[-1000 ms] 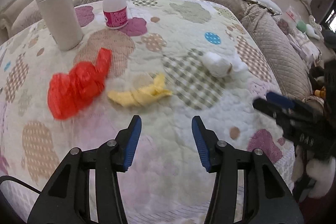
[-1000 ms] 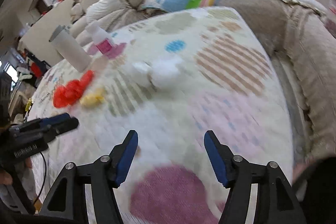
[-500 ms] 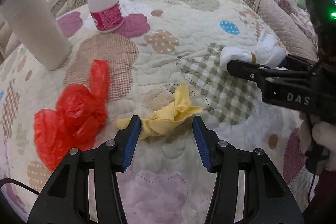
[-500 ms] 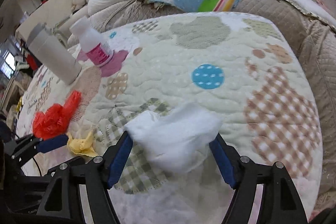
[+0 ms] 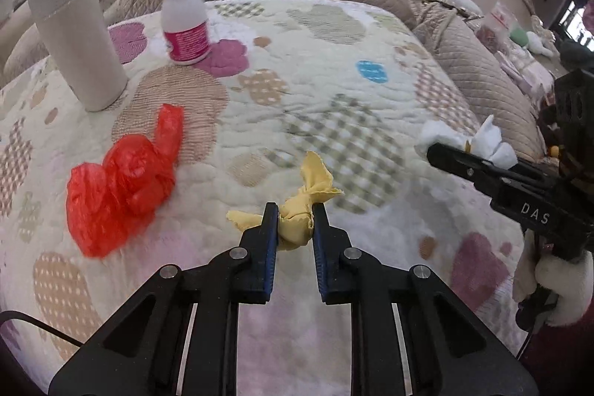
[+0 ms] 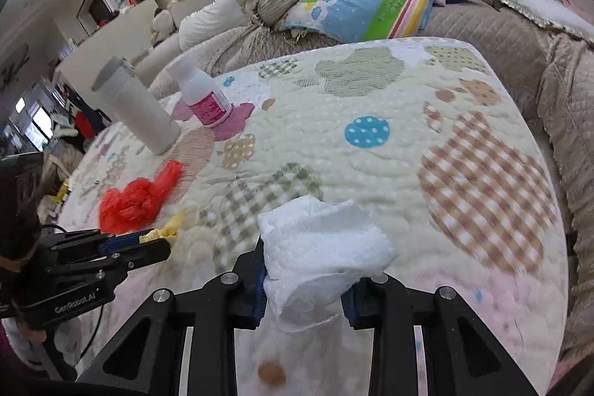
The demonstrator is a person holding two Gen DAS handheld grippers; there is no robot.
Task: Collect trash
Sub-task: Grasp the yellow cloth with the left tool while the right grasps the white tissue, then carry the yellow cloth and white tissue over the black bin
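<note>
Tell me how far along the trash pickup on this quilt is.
Nothing looks binned yet; no bin is in view. In hand: the left gripper has just closed on the yellow wad, and the right gripper on the white tissue. Left: the red plastic bag lies on the quilt.

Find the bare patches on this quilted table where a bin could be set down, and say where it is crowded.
Free: the far right of the quilt, beyond the white tissue toward the sofa. Crowded: the left side, where the tumbler, bottle, red bag and yellow wad cluster.
</note>
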